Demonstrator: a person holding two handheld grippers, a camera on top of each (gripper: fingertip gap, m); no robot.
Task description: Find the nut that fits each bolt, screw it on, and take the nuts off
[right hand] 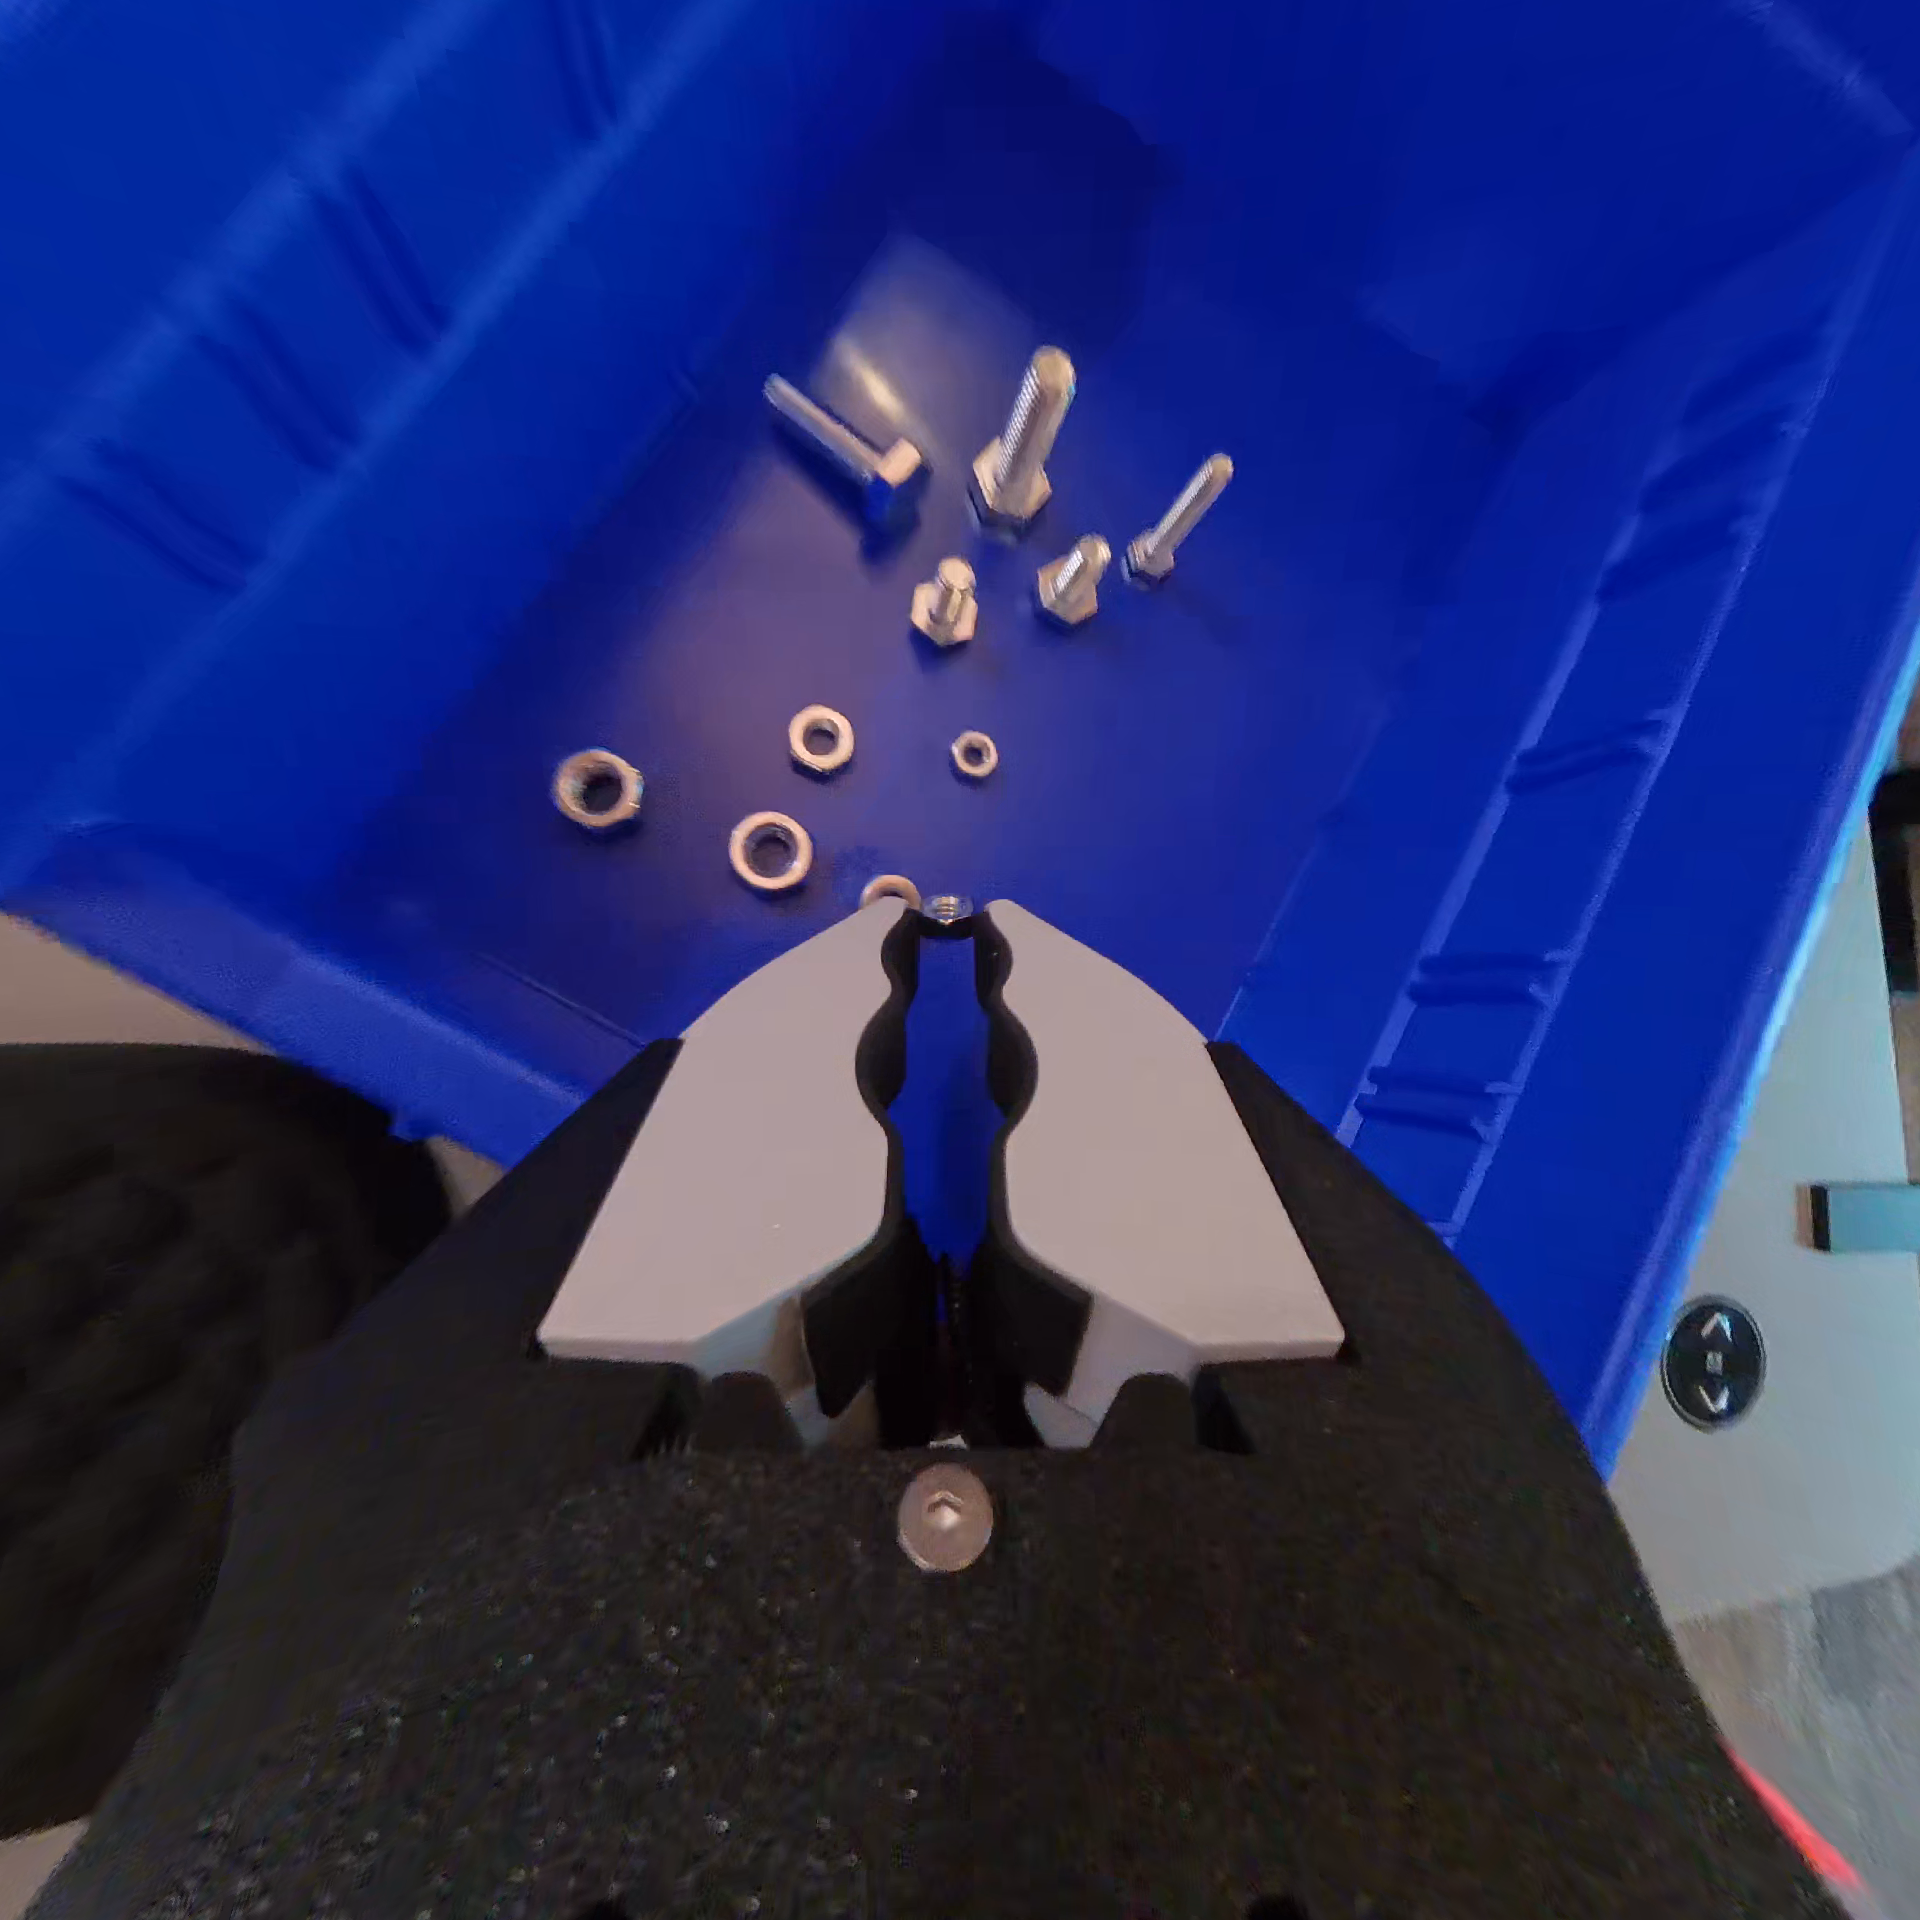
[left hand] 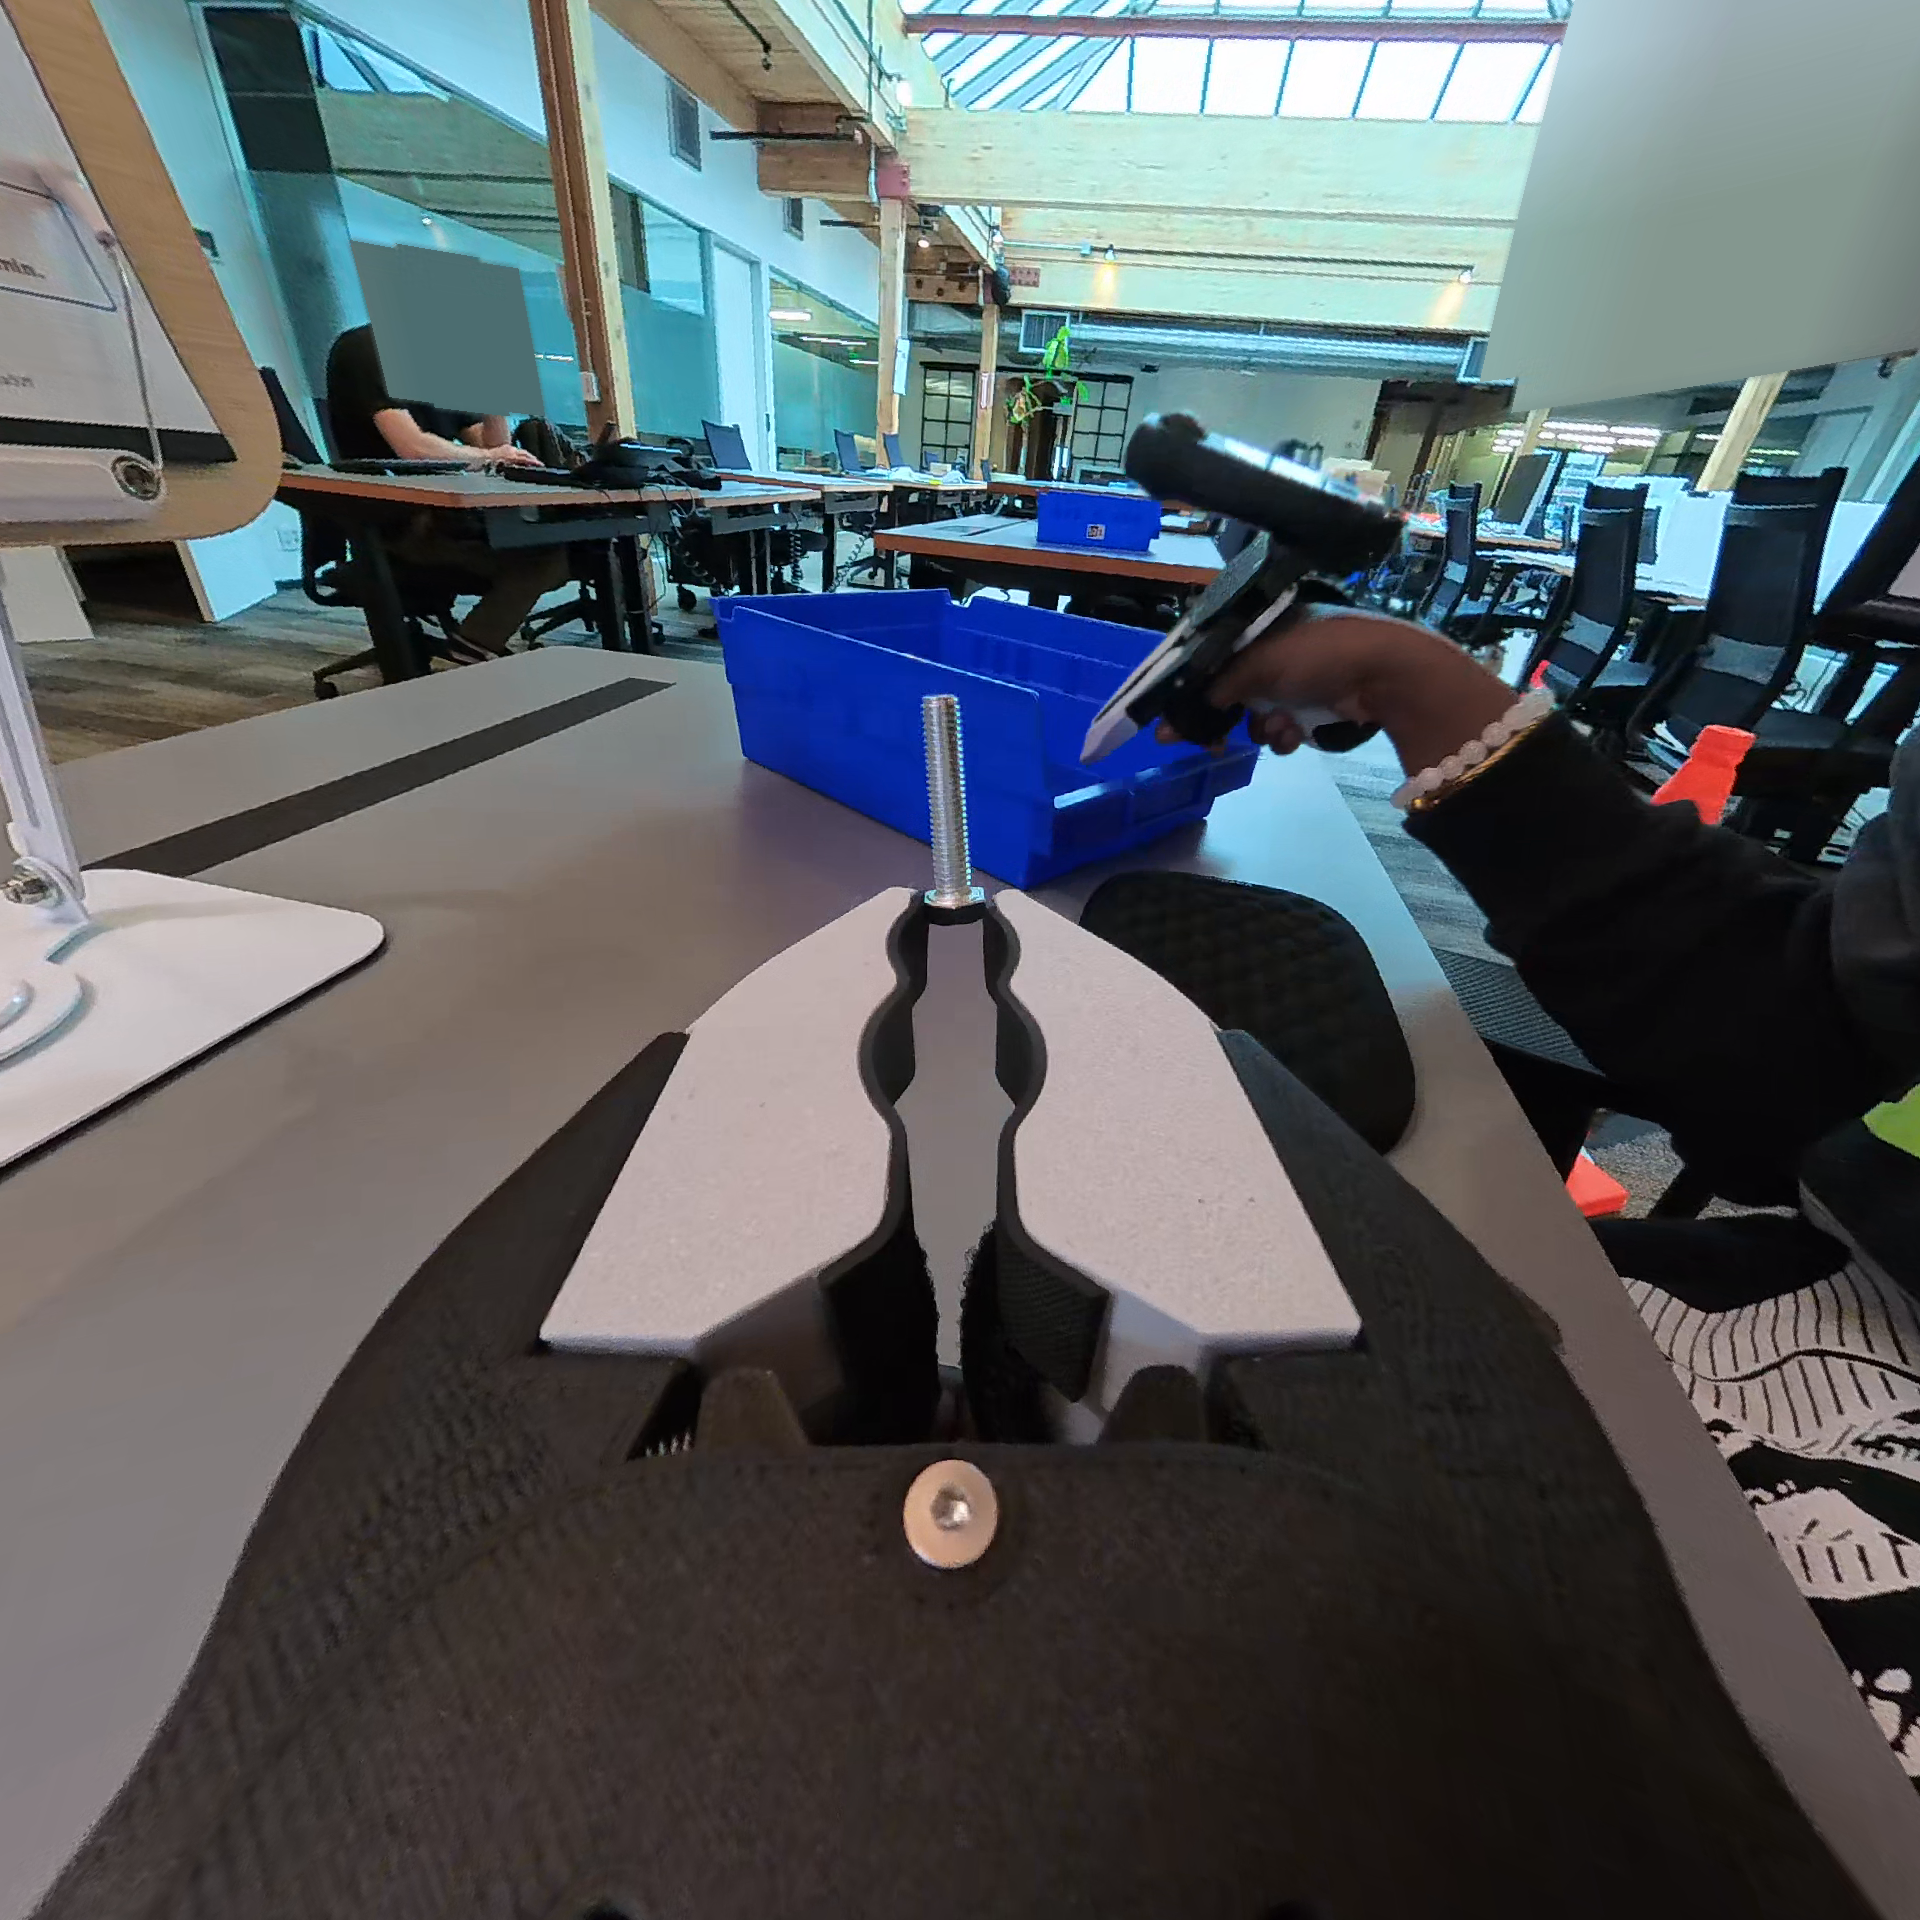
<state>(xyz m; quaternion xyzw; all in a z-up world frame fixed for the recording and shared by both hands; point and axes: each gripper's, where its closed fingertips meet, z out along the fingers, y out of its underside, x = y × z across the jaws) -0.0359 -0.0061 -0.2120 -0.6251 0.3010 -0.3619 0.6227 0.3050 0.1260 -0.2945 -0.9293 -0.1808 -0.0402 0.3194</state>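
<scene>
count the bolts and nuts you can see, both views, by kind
bolts: 6, with 5 lying in the blue bin and 1 bolt held upright by its head in the left gripper
nuts: 6, with 5 loose on the bin floor and 1 small nut pinched in the right gripper
total: 12

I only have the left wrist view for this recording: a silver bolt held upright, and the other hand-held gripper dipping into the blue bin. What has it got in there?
Observer: The right hand-held gripper is shut on a small silver hex nut.
Operator: Anything left in the bin?
Observer: Five silver bolts lie on the floor of the blue plastic bin.
Operator: And loose nuts?
Observer: Five loose silver nuts lie nearer the gripper, one partly hidden by a fingertip.
</scene>
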